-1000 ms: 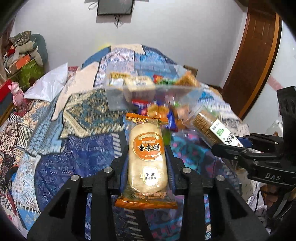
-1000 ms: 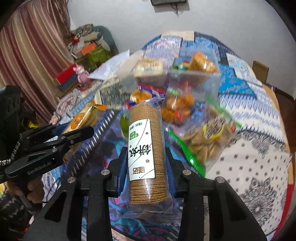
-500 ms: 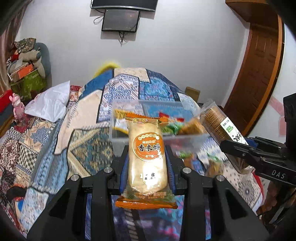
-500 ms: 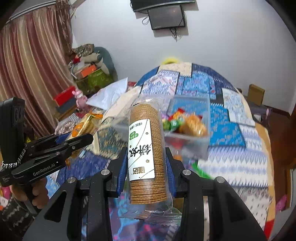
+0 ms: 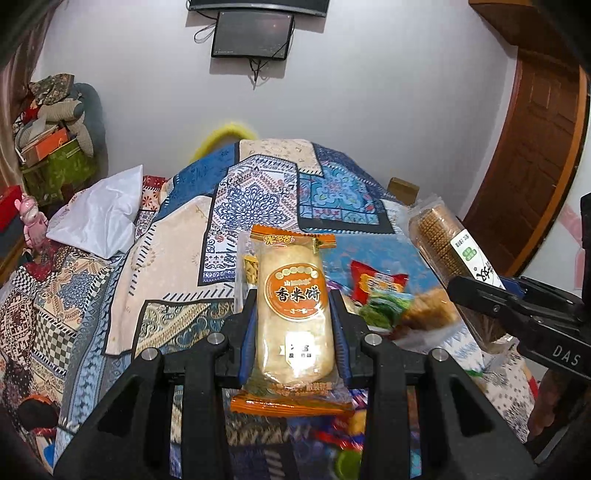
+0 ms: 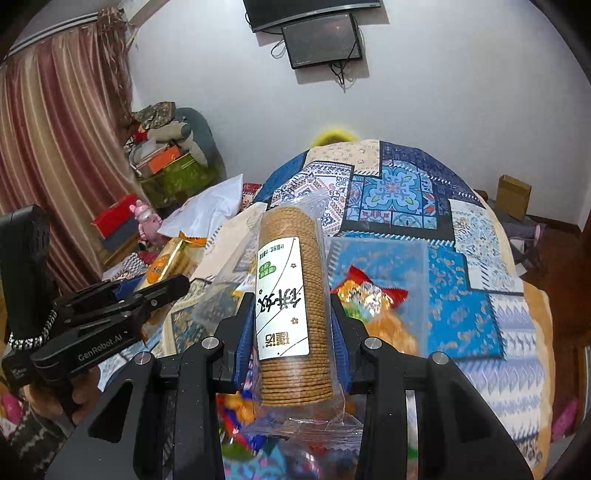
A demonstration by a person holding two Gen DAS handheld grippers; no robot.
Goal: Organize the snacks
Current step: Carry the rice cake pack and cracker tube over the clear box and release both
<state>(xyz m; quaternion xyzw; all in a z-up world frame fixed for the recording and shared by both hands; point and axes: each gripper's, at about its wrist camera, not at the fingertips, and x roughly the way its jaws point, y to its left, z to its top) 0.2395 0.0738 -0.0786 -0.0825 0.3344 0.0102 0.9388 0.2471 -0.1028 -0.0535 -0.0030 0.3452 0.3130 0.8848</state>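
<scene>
My left hand-held gripper (image 5: 293, 314): pinching rice cracker pack (image 5: 293, 314)
My right hand-held gripper (image 6: 291, 314): pinching biscuit sleeve (image 6: 291, 295)
Done, I judge: both lifted
Left: binning — clear container (image 6: 384, 251) ahead on bed (image 6: 480, 295)

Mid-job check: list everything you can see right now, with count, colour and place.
rice cracker pack: 1, orange, in left hand-held gripper
biscuit roll: 1, tan, white label, in right hand-held gripper
clear tub: 1, transparent, on bed, holding wrapped snacks
red snack packet: 1, in tub
patchwork quilt: 1, blue and cream, on bed
pillow: 1, white, left
screen: 1, black, wall
left hand-held gripper: black, shut
right hand-held gripper: black, shut
</scene>
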